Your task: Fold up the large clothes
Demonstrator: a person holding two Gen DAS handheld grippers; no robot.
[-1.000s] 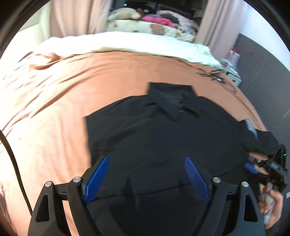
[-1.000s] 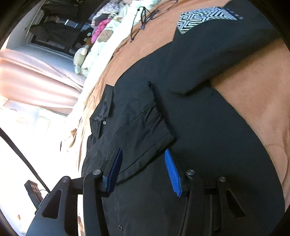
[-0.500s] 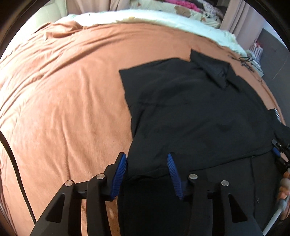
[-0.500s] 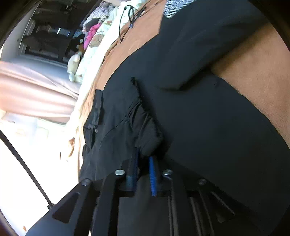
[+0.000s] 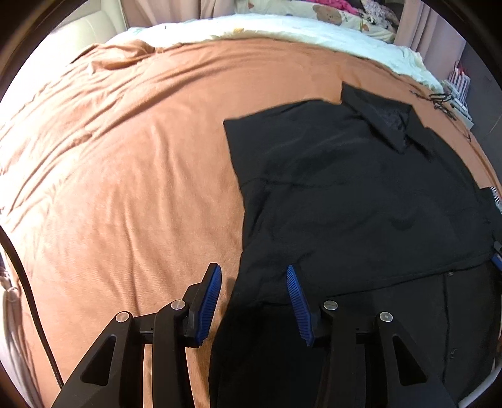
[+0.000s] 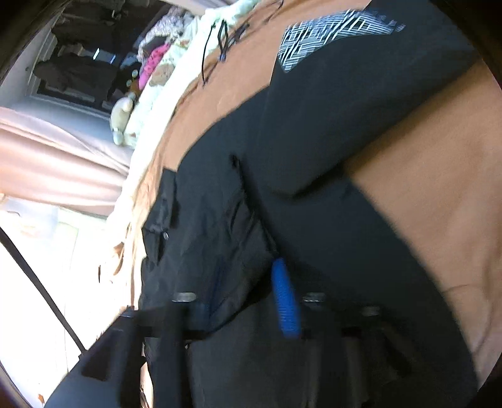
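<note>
A large black collared garment [image 5: 351,194] lies spread on the orange-brown bedspread [image 5: 125,175]. Its collar [image 5: 379,119] points to the far side. My left gripper [image 5: 251,295] is open, its blue pads either side of the garment's near left folded edge. In the right wrist view the garment [image 6: 329,204] fills the frame, with a white patterned patch [image 6: 326,37] on its far sleeve. My right gripper [image 6: 244,298] stands partly open around a lifted flap of black cloth [image 6: 219,251]; the view is blurred and its left pad is hidden by the cloth.
A white duvet [image 5: 282,31] and soft toys [image 5: 326,12] lie along the bed's far edge. Black cables [image 5: 439,100] rest near the far right edge. A black cord [image 5: 28,298] hangs at the left. Bare bedspread stretches left of the garment.
My left gripper has slid left to the garment's left edge and its jaws narrowed. My right gripper closed on the flap, then spread apart again with the flap raised between the pads.
</note>
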